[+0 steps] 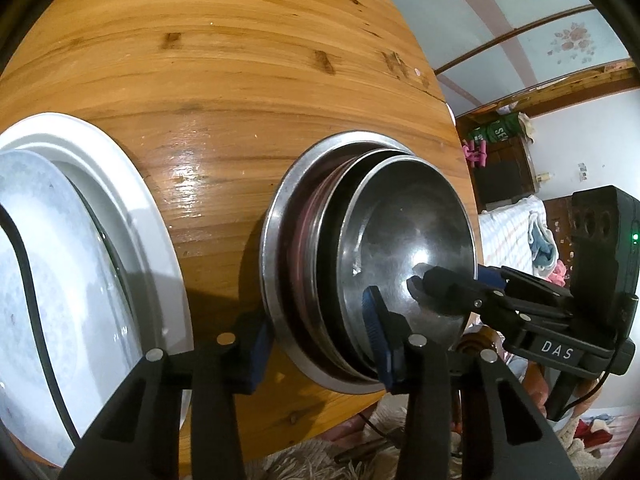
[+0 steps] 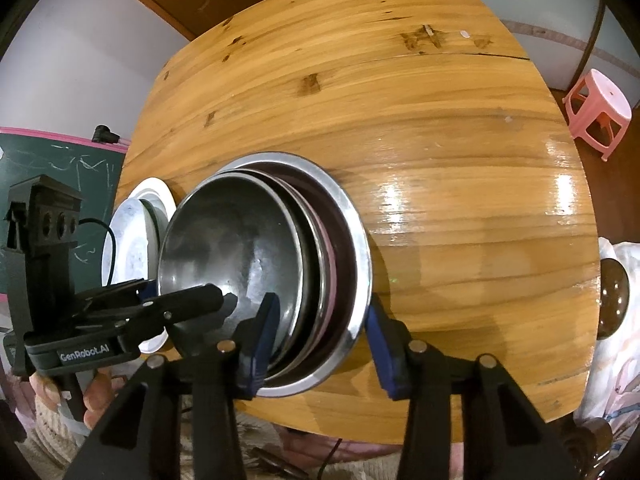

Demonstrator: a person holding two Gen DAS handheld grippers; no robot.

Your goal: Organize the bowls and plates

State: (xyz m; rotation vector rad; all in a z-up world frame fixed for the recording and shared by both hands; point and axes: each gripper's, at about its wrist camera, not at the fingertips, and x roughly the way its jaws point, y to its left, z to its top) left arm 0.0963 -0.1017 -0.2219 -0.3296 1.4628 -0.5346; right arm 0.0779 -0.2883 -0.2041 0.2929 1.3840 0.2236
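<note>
A stack of steel bowls (image 1: 404, 240) sits nested in a wide steel plate (image 1: 276, 232) on the wooden table (image 1: 224, 80); it also shows in the right wrist view (image 2: 236, 240). My left gripper (image 1: 316, 340) is open, its jaws spread around the stack's near rim, one finger inside the top bowl. My right gripper (image 2: 320, 344) is open too, its jaws straddling the stack's near rim. In the left wrist view the right gripper (image 1: 448, 284) reaches in over the top bowl's rim. In the right wrist view the left gripper (image 2: 188, 300) reaches in likewise. White plates (image 1: 100, 208) lie stacked to the left.
The white plates also show in the right wrist view (image 2: 132, 232). A pink plastic stool (image 2: 600, 108) stands beyond the table's right edge. A dark round chair knob (image 2: 612, 292) sits by the right edge. A green chalkboard (image 2: 60, 176) is at the left.
</note>
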